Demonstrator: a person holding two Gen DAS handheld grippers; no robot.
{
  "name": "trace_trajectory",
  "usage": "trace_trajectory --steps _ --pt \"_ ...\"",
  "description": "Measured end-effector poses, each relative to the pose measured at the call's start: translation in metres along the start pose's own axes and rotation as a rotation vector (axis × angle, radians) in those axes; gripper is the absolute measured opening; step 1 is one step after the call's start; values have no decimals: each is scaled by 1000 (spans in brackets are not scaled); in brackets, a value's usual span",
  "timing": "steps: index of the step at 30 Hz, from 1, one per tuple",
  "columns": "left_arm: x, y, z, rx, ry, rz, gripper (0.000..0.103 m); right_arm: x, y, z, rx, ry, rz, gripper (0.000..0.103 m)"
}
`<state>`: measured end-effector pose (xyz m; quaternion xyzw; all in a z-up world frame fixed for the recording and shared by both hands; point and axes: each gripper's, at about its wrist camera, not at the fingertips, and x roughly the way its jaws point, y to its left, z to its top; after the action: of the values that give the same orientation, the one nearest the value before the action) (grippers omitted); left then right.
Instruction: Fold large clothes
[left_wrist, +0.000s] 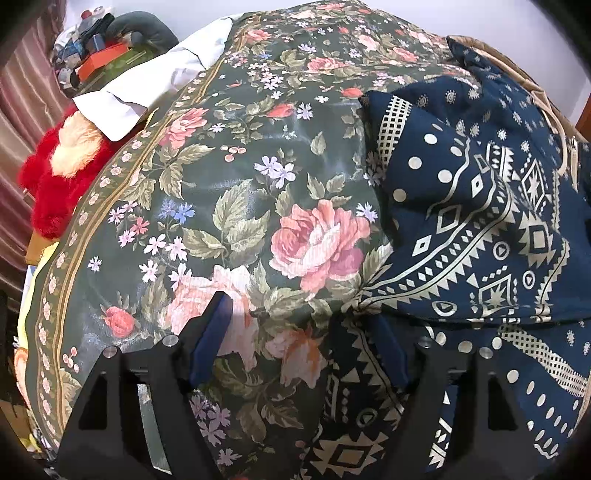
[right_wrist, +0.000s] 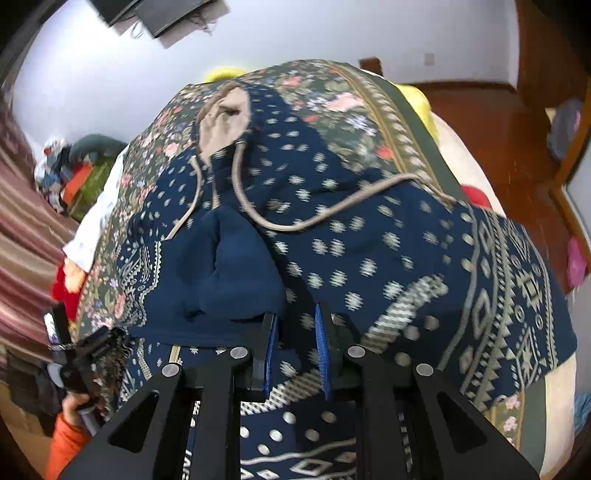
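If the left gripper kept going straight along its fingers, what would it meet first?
Most likely the dark green floral bedspread, right ahead of the open left gripper; the navy patterned hooded garment lies just to its right. Depth is hard to judge.

The right tongs (right_wrist: 295, 345), narrowly parted, straddle a fold of the navy patterned hoodie (right_wrist: 369, 251) on the floral bedspread (right_wrist: 354, 107).

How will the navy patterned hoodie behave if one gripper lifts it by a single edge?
The navy patterned hoodie will probably drape and sag, since it already lies in soft folds. Its drawstring lies loose and may dangle. It seems unlikely to slide freely on the floral bedspread.
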<state>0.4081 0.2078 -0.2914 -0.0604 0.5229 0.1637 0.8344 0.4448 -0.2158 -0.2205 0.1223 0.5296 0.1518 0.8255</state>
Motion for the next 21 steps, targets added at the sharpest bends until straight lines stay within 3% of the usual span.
trace_trajectory --steps 3,6,8,11,15,19,21 --pt "2 -1 1 17 4 12 76 -2 -10 0 -13 78 6 15" --pt "1 -3 -2 47 3 27 76 -22 -24 -1 -93 46 -196 15" --pt "-3 -6 -6 71 8 7 75 -34 -32 -2 -111 33 -233 15" --pt "-16 -12 -17 145 7 -21 73 -46 -31 -1 -155 31 -235 15" --pt "-48 -15 -26 218 -43 -37 73 -45 7 3 -270 -4 -203 15" --pt "-70 -9 -11 194 -102 -55 73 -21 66 7 -371 -11 -101 15" --pt "-70 -9 3 172 -111 -65 73 -4 91 8 -412 2 -90 15"
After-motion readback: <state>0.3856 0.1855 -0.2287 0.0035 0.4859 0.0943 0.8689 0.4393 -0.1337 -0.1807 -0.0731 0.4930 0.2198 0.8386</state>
